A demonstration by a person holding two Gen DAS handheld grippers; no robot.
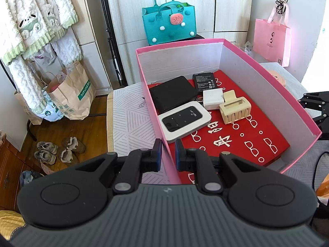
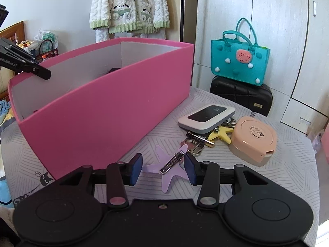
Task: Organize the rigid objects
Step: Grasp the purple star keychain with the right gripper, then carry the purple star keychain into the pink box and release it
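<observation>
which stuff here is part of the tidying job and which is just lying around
Job: pink box, purple star hair clip, wifi router, keys, battery, yellow star clip, peach case.
Lying about: teal bag, black suitcase, hanging robe.

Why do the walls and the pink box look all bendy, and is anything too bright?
Left wrist view: the fisheye lens bows the pink box walls and the wardrobe doors; daylight washes out the right edge by the pink bag. Right wrist view: same bending at the edges, but the purple star hair clip looks sharp, with soft shadows.
</observation>
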